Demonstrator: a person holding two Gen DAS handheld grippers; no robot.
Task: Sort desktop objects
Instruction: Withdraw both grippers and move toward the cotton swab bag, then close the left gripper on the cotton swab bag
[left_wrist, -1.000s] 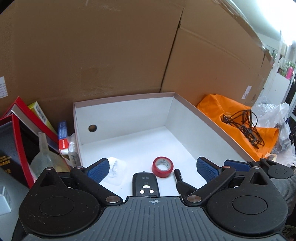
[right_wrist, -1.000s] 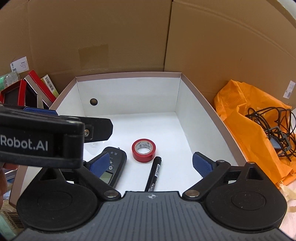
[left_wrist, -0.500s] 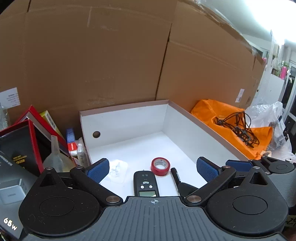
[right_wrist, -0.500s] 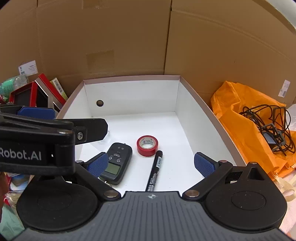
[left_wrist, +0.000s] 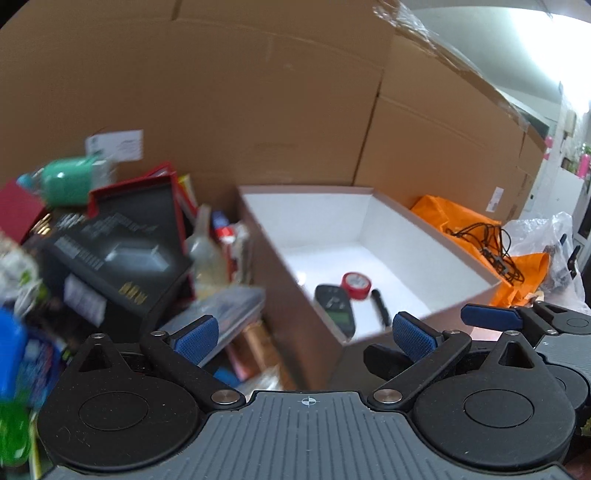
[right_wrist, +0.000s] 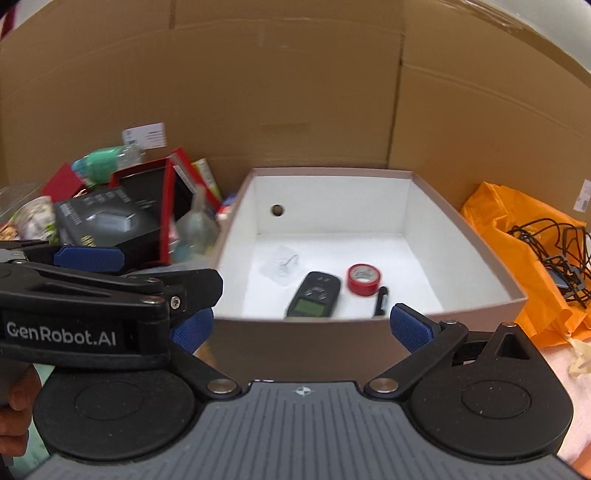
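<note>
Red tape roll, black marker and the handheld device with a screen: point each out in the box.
red tape roll (right_wrist: 363, 279), right wrist view, top face.
black marker (right_wrist: 381, 300), right wrist view, mid-barrel.
handheld device (right_wrist: 313, 294), right wrist view, between buttons and screen.

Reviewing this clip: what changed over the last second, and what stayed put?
Both grippers drew back out of the box; its near wall now shows in front of them. The left gripper also swung left toward the clutter. Both stayed open and empty; nothing was grasped or released. The remote, red tape, marker and clear packet lie where they were.
</note>
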